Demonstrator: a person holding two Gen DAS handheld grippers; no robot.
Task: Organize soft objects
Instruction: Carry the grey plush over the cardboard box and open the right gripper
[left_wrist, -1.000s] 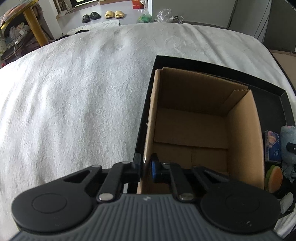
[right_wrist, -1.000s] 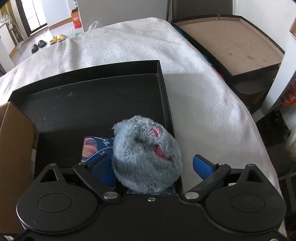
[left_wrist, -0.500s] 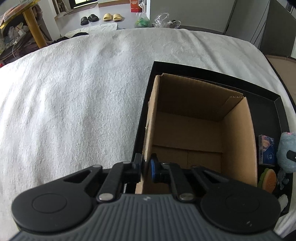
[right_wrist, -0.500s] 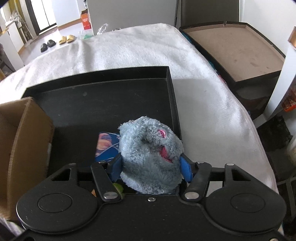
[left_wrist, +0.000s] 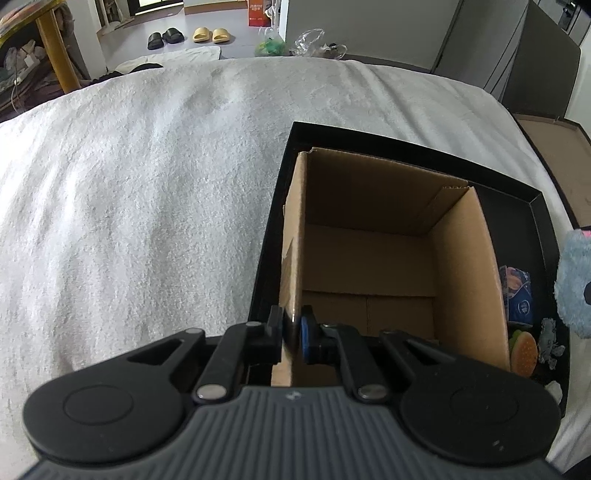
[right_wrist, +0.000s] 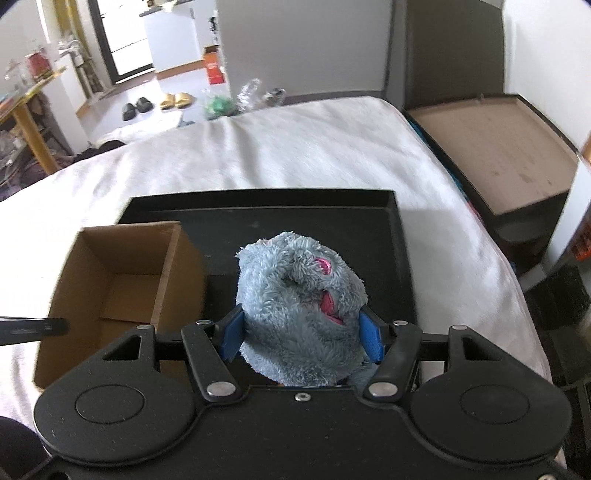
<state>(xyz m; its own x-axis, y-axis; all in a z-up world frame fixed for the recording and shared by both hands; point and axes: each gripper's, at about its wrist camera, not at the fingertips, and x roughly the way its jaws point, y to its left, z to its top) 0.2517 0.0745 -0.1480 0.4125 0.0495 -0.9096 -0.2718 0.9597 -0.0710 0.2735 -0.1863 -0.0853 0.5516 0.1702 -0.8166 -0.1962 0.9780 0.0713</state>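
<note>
**Plush lifted clear of the tray, box held ready**

Since a second ago, the right gripper (right_wrist: 301, 338) has closed its blue pads on the blue plush toy (right_wrist: 301, 306) and raised it off the black tray (right_wrist: 400, 236); the jaws have just been closing, with the toy between them.

Left wrist view: the left gripper (left_wrist: 291, 330) sits at lower centre, jaws nearly together and pinching the near-left wall of the cardboard box (left_wrist: 465, 280), which stands inside the black tray. The box looks empty. At the right edge the plush hangs in the air, half cut off by the frame. Below it lie a small blue packet (left_wrist: 517, 295), a burger toy (left_wrist: 524, 350) and a grey scrap I can't identify, perhaps another toy.

Right wrist view: the plush fills the centre, squeezed at its sides by the pads, pink marks showing on its face. The open box stands at left, beside and lower than the toy.

Judging from this, the step in hand is carrying the plush over to the box. It wants to clear the right wall before it swings left, then be let go well inside the opening; the left grip should stop the light box from sliding or tipping if the toy brushes it.

Hidden: the toy's underside, and whatever lies beneath it on the tray.
</note>
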